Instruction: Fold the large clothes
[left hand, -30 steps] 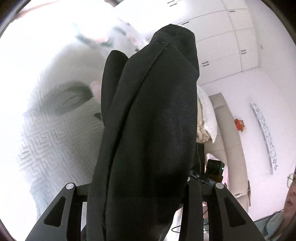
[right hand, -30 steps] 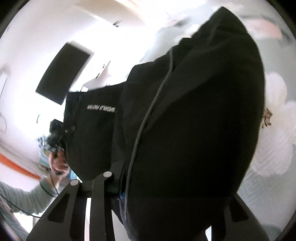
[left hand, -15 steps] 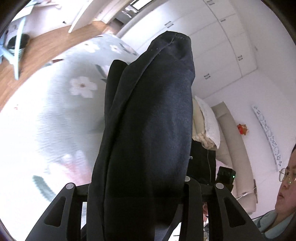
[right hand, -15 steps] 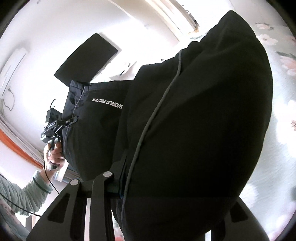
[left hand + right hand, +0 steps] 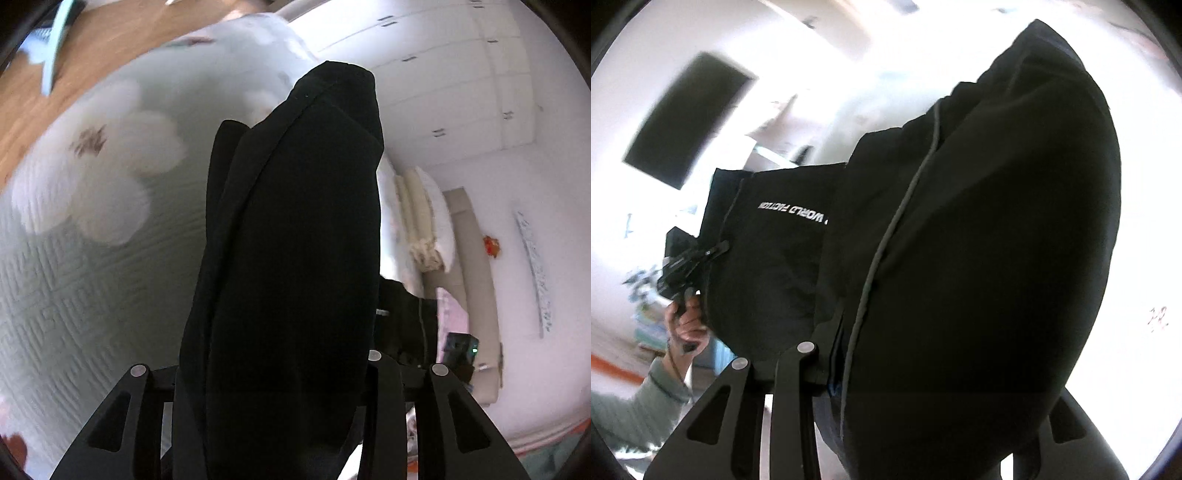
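Black garment (image 5: 295,258) hides bedspread (image 5: 92,258); right wrist view shows lettering (image 5: 792,213).

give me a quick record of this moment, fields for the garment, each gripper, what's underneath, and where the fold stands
garment: black fabric garment with white lettering, held up in the air
left gripper: shut on a bunch of the black cloth; also seen from the right wrist
right gripper: shut on another bunch of it
underneath: pale quilted bedspread with white flowers
fold state: not yet laid flat; cloth spans between both grippers
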{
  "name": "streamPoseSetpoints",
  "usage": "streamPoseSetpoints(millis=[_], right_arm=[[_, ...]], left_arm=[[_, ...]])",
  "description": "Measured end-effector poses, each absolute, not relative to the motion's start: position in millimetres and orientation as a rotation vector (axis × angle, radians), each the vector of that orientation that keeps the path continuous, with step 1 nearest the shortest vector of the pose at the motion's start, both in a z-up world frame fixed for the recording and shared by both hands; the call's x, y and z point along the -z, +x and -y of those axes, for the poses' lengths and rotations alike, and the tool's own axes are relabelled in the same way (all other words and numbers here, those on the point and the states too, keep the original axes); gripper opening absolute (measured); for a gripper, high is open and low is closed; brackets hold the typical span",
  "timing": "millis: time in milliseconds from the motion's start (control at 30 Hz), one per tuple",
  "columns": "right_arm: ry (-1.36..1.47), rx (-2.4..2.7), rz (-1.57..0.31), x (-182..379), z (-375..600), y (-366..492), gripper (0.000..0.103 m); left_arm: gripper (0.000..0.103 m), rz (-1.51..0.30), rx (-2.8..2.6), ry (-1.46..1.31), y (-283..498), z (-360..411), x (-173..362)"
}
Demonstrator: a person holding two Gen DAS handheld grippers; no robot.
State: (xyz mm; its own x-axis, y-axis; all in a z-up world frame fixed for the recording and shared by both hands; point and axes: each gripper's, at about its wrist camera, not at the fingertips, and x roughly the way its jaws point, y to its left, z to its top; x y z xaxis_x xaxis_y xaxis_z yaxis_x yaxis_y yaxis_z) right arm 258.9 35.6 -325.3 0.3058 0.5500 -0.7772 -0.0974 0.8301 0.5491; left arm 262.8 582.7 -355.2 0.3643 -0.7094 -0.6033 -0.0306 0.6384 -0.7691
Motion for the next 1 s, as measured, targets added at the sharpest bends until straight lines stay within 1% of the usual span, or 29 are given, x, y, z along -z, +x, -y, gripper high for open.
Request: streamPoseSetpoints(millis=[33, 67, 133, 167, 200, 233, 267, 367, 400, 467, 500, 600, 633, 700, 767, 867, 900, 933, 1000], right_arm=[[0.452, -0.402, -1.195, 333.3, -30.9, 259.7, 0.042], [0.498, -0.369, -1.199, 341.9, -19.8, 259.3, 0.043], [0.552, -0.322, -1.218, 353.8, -4.9, 256.7, 0.048], [0.579, -0.299, -1.231, 359.3, -1.6, 254.4, 0.05], [0.625, -0.285, -1.246, 369.1, 9.3, 251.1, 0.051], [0.679, -0.266, -1.262, 375.7, 19.4, 247.3, 0.052], [0.711, -0.245, -1.269, 378.7, 28.4, 243.3, 0.053], [0.767, -0.17, -1.266, 371.9, 55.1, 231.5, 0.054], [0.76, -0.143, -1.273, 365.2, 62.5, 226.3, 0.055], [0.641, -0.044, -1.281, 355.6, 82.2, 221.4, 0.062], [0.575, -0.001, -1.272, 339.9, 84.1, 216.8, 0.062], [0.497, 0.016, -1.211, 292.8, 70.3, 211.1, 0.062], [0.47, -0.015, -1.182, 277.6, 71.9, 202.6, 0.061], [0.383, -0.085, -1.156, 256.0, 32.4, 197.3, 0.061], [0.266, -0.106, -1.135, 249.0, -18.7, 194.6, 0.061], [0.152, -0.165, -1.11, 264.4, -88.5, 185.8, 0.061], [0.123, -0.176, -1.119, 278.4, -105.5, 186.2, 0.061], [0.103, -0.177, -1.134, 292.6, -132.7, 197.4, 0.061], [0.003, -0.158, -1.168, 333.8, -150.2, 198.2, 0.061]], left_arm=[[0.047, -1.128, 0.491, -0.807, 264.0, -591.6, 370.7], [0.049, -1.14, 0.491, -0.876, 265.6, -604.2, 390.3], [0.068, -1.178, 0.469, -0.997, 266.7, -626.7, 425.1], [0.071, -1.207, 0.458, -1.038, 266.7, -635.9, 439.8], [0.068, -1.207, 0.495, -1.135, 265.4, -648.3, 454.2], [0.066, -1.195, 0.497, -1.183, 263.3, -658.6, 456.2], [0.066, -1.205, 0.479, -1.184, 261.6, -668.8, 452.1], [0.066, -1.206, 0.419, -1.06, 253.8, -688.7, 425.0], [0.066, -1.214, 0.397, -0.99, 249.9, -692.3, 408.1], [0.066, -1.225, 0.344, -0.844, 244.9, -690.9, 379.4], [0.066, -1.224, 0.304, -0.72, 240.5, -684.5, 356.7], [0.067, -1.2, 0.304, -0.512, 234.9, -651.3, 311.8], [0.067, -1.193, 0.343, -0.49, 230.3, -632.4, 298.8], [0.068, -1.18, 0.416, -0.509, 219.5, -599.7, 288.7], [0.069, -1.168, 0.455, -0.479, 210.3, -561.3, 281.6], [0.069, -1.187, 0.408, -0.34, 204.3, -491.7, 298.2], [0.068, -1.21, 0.416, -0.328, 201.5, -472.4, 312.4], [0.071, -1.234, 0.417, -0.321, 197.3, -454.5, 327.7], [0.072, -1.206, 0.372, -0.211, 193.0, -437.3, 350.1]])
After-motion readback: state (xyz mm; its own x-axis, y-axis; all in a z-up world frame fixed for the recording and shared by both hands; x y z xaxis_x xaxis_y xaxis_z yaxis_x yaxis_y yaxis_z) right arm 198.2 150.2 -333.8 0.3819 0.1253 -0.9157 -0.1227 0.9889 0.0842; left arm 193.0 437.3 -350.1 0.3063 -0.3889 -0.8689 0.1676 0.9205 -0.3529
